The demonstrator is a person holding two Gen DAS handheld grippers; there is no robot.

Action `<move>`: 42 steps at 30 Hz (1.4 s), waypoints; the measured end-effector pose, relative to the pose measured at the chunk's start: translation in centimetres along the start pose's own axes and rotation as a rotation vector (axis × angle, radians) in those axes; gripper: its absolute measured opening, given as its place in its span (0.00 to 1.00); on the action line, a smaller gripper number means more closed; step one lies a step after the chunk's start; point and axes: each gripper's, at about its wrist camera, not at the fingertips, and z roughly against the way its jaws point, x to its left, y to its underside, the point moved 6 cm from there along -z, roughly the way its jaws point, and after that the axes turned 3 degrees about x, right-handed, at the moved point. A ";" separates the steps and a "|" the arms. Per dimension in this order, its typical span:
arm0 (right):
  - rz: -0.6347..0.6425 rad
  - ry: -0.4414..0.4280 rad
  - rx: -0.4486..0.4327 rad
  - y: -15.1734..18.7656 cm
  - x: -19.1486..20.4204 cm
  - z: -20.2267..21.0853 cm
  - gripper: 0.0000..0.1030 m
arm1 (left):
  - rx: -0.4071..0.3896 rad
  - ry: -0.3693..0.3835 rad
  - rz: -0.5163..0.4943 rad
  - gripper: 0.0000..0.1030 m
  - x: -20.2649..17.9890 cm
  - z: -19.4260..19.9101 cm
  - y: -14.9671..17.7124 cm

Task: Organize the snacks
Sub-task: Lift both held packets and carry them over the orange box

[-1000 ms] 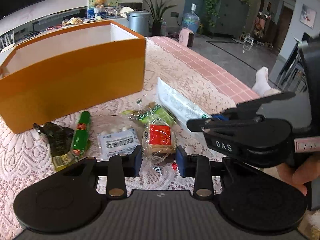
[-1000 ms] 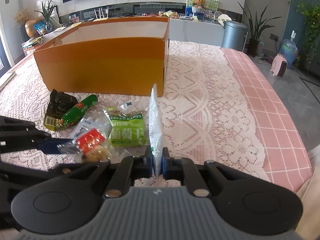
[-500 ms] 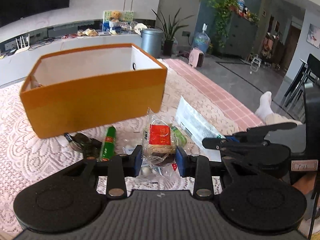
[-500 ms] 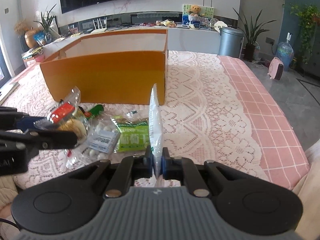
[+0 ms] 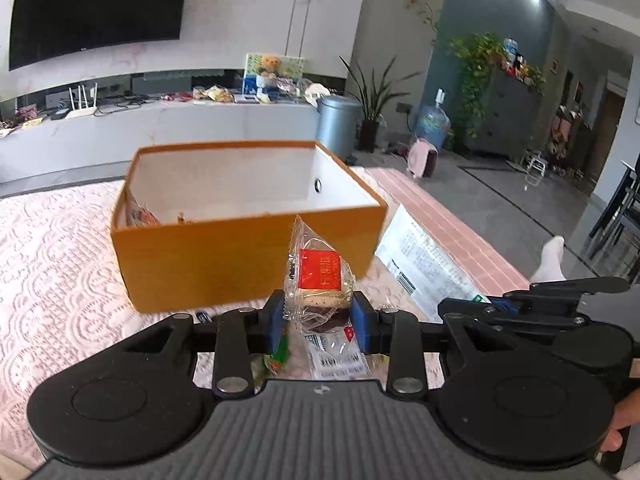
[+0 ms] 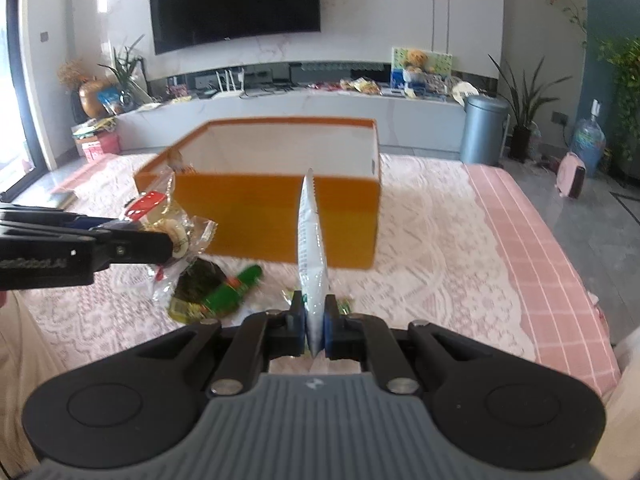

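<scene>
- The left claw (image 5: 318,317), at the lower centre of the left wrist view, is clamped on a clear-wrapped pastry with a red label (image 5: 318,280), its blue pads pressing the wrapper from both sides.
- The right claw (image 6: 314,328), low in the middle of the right wrist view, is pinched together on a thin white snack packet (image 6: 311,240) that stands edge-on and upright.
- An open orange box (image 5: 248,256) with a white inside sits on the lace-covered surface (image 5: 56,248) in the centre of both views; some wrapped items lie in its left corner.
- In the right wrist view the pastry hangs at the left edge, near the box's left front corner.
- Below it, a dark packet (image 6: 198,280) and a green sausage stick (image 6: 236,286) lie on the surface in front of the box.
- A pink checked cloth (image 6: 552,264) covers the surface's right side.
</scene>
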 end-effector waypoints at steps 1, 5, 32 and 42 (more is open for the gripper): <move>0.007 -0.002 -0.006 -0.4 0.2 0.1 0.04 | -0.008 -0.002 -0.002 0.37 0.1 0.1 -0.4; 0.043 -0.004 -0.034 -2.4 0.9 0.5 0.04 | -0.043 -0.007 -0.018 0.37 0.4 0.4 -2.1; 0.186 0.020 -0.083 -14.7 2.7 -5.9 0.04 | -0.096 -0.054 -0.001 0.37 4.0 -4.5 -9.7; 0.214 0.075 0.008 -16.0 1.5 -12.3 0.04 | 0.007 -0.079 0.042 0.37 6.4 -9.8 -10.2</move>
